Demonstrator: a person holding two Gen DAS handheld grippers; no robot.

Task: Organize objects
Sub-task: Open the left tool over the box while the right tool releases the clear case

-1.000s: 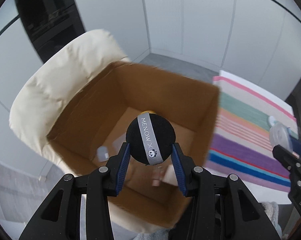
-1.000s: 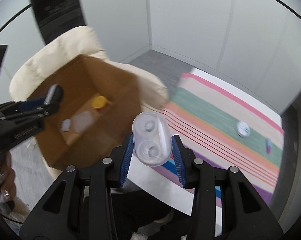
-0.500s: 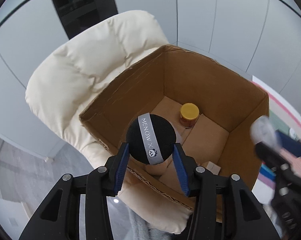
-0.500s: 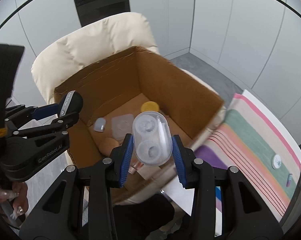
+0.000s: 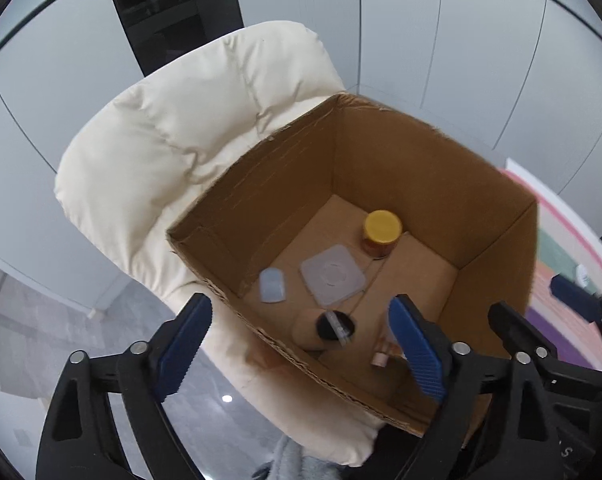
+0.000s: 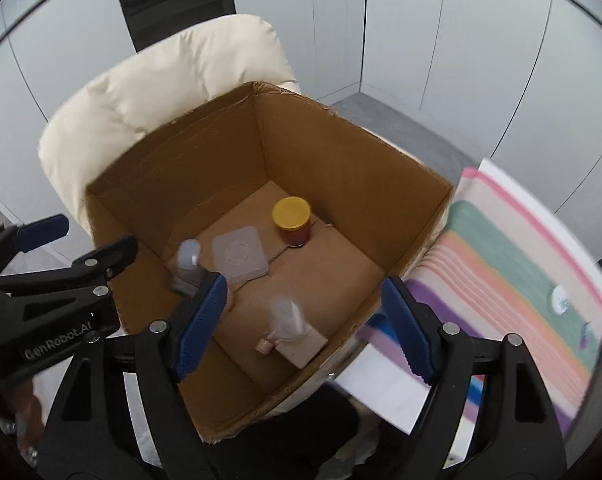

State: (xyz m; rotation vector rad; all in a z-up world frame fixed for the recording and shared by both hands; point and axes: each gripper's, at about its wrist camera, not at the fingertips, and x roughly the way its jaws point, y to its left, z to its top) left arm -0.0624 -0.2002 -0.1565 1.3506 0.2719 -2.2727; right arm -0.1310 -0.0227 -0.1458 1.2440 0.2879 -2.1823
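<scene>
Both tongs spread wide, nothing pinched. Left gripper (image 5: 297, 340) sits over the near-left rim of the cardboard box (image 5: 421, 152); right gripper (image 6: 301, 320) sits over its near rim. Landmark for everything below: the box.

Inside the box, near to far:
- near wall: black puff with a grey band (image 5: 335, 326), lying on a tan round thing I can't identify. The puff is not clearly visible in the right view; there's only a dark smear by the left blue pad.
- near-right floor: blurred clear case (image 6: 287, 316), over a pale carton with a small cork-coloured cap (image 6: 301, 344). Blur suggests it's in motion or only just landed; can't tell which.
- mid-left floor: small pale blue lid-like piece (image 5: 272, 285).
- centre floor: flat translucent square lid (image 5: 333, 276).
- far side: jar with yellow cap (image 5: 382, 236), upright, just beyond the square lid.

Outside the box:
- it rests on a cream padded chair (image 5: 173, 132), which wraps it on the left and behind.
- right of the box: striped cloth (image 6: 513, 256) with a small white round item (image 6: 559, 293) and a tiny purple item (image 6: 584, 330) on it, well apart from the box.

Progress, my read: most of the items are in the box. Remaining: at least those two on the cloth, if they belong to the set. Next step is probably a reach right for them.
</scene>
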